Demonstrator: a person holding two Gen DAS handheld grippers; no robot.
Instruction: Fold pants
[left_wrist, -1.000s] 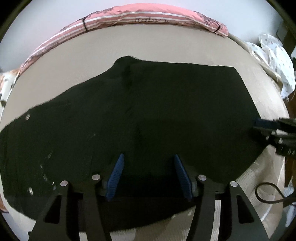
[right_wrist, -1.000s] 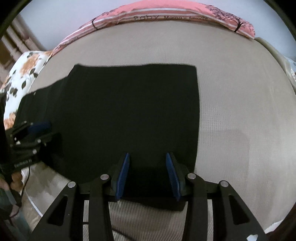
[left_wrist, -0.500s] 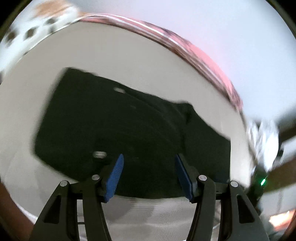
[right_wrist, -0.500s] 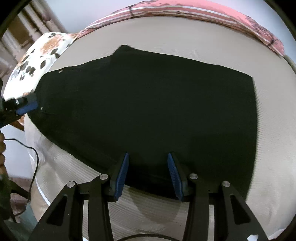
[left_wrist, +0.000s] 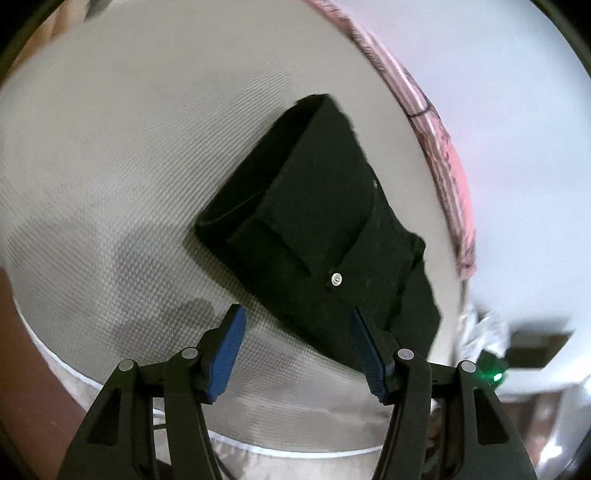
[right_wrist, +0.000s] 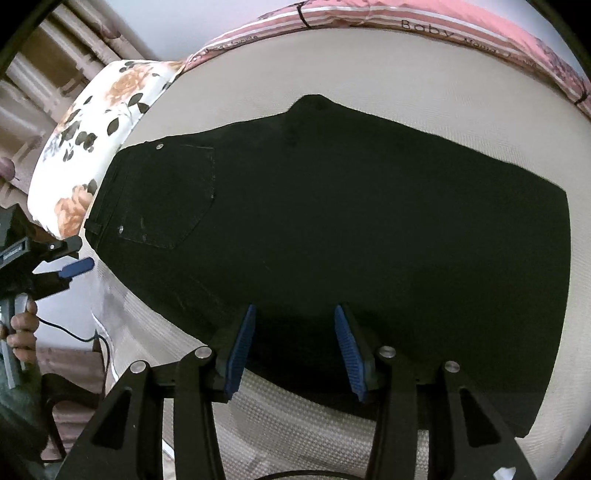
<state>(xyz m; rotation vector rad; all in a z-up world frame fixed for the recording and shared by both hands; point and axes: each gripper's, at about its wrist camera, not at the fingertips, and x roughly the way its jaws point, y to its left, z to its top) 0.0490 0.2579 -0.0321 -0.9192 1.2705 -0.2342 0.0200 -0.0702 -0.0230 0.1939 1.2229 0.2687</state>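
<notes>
Left tool: you hold it with its blue pads set wide apart and nothing between them. It hovers off the waist end of the pants; the right pad overlaps the dark cloth in this view, but contact cannot be confirmed, and the left pad lies over bare mattress. A metal button sits on the cloth just beyond the tool. From your other camera, the same tool appears at the far left, just beside the waistband and clear of it, with your hand on its grip and a cable trailing below.

Right tool: its pads are also spread apart and grip nothing. It hangs over the near edge of the pants, roughly at mid-length; whether the tips touch the fabric cannot be told.

Pants: black, lying flat on the mattress, folded lengthwise with one leg upon the other. The waist and a back pocket point to the left, the crotch peak points away from you, and the hem lies to the right.

Surroundings: a floral pillow rests beside the waist end; a pink striped blanket runs along the far edge of the bed.
</notes>
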